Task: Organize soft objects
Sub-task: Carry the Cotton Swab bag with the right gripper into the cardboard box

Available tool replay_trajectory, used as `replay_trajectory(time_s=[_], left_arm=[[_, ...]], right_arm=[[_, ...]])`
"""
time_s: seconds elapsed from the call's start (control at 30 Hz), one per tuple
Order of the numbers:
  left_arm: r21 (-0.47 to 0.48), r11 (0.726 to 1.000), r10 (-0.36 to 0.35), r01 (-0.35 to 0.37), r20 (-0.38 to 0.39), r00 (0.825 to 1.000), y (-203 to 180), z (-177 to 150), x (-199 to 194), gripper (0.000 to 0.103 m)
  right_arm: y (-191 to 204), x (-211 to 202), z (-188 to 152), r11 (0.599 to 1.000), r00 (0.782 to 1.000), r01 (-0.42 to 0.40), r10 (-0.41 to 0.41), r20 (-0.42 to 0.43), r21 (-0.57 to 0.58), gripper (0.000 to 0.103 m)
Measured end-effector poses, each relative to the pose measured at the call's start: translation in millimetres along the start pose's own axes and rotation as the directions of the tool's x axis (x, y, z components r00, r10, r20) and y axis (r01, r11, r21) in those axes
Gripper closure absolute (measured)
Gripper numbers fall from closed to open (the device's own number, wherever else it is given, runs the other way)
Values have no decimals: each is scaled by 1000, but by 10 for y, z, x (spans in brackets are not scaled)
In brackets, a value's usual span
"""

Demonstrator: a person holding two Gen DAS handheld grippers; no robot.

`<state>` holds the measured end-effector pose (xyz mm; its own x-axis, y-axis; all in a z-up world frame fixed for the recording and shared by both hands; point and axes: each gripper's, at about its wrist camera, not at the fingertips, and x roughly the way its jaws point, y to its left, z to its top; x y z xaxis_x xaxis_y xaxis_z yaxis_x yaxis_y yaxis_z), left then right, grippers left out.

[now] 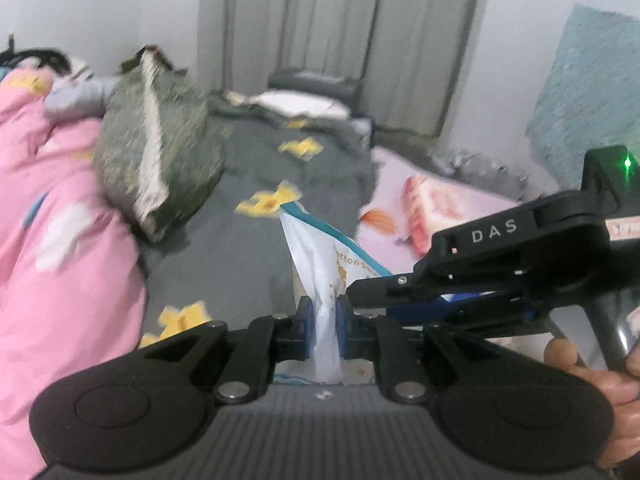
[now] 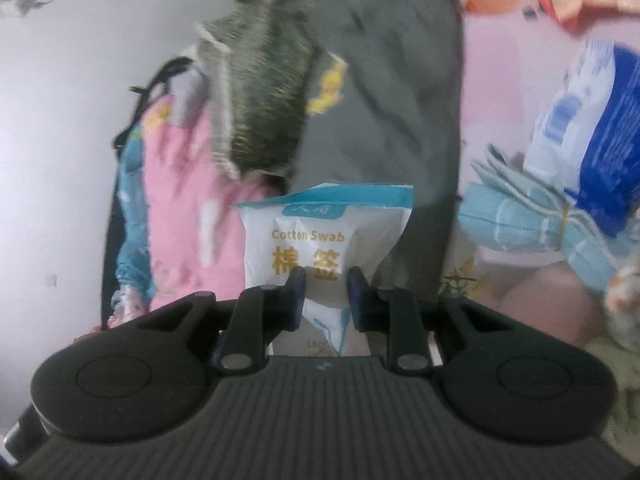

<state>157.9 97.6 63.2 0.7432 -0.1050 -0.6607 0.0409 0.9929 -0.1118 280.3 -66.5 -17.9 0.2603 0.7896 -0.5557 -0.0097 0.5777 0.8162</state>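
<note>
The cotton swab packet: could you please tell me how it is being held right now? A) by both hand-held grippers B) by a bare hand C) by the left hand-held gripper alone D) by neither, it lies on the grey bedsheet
A: the cotton swab packet is pinched by the left hand-held gripper and sits between the pads of the right hand-held gripper.

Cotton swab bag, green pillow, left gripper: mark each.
cotton swab bag (image 2: 316, 236): right wrist view, printed front.
green pillow (image 1: 160, 148): left wrist view, near its pale seam.
left gripper (image 1: 323, 316): left wrist view, between pads pinching the bag.
</note>
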Motion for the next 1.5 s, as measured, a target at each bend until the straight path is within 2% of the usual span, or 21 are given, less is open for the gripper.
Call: replay_trajectory(time_s=[0.2,0.33,0.5,0.67,0.77,0.9,1.03,1.1,1.2,1.27,1.37,1.47,1.5], left_arm=[[81,988,-133,129,42,990,-708,191,-136,90],[139,957,-258,255,6,966,-1460,260,10,90],[177,896,-396,406,-92,914,-2544,209,359,90],[165,840,-481,517,-214,850,-3496,64,858,90],[154,819,-503,553,-270,821,-3947,-47,1153,90],[135,808,-514,573,-315,798,-4352,-178,1453,90],[123,810,-503,574,-359,786,-4617,-319,1669,87],[133,812,-485,568,-388,784,-4683,-387,1763,82],[155,819,-461,552,-394,795,-4660,-414,1770,81],[165,826,-451,539,-380,808,-4613,-397,1724,76],[170,833,-441,526,-369,818,-4541,-335,1636,75],[195,835,-433,514,-344,833,-4449,-257,1482,69],[207,837,-429,507,-330,841,-4400,-225,1410,64]], right_arm=[[-19,-904,15,998,992,-22,29,125,-56,82],[-322,-1732,1,998,974,31,-17,227,-56,84],[-963,-2807,-69,988,928,151,-145,344,9,84],[-1668,-3597,-50,957,878,271,-291,380,106,84],[-2132,-3981,36,927,852,332,-375,366,176,84],[-2584,-4233,152,885,814,414,-465,348,214,85],[-2885,-4333,267,828,751,522,-560,350,204,85],[-2994,-4319,299,788,707,588,-611,356,183,85],[-3102,-4253,343,713,632,684,-683,367,150,85],[-3146,-4222,341,685,604,716,-705,370,137,85],[-3153,-4228,335,689,602,711,-699,386,138,85],[-3106,-4342,261,721,623,676,-669,406,151,85],[-3074,-4383,223,737,635,657,-654,411,157,85]])
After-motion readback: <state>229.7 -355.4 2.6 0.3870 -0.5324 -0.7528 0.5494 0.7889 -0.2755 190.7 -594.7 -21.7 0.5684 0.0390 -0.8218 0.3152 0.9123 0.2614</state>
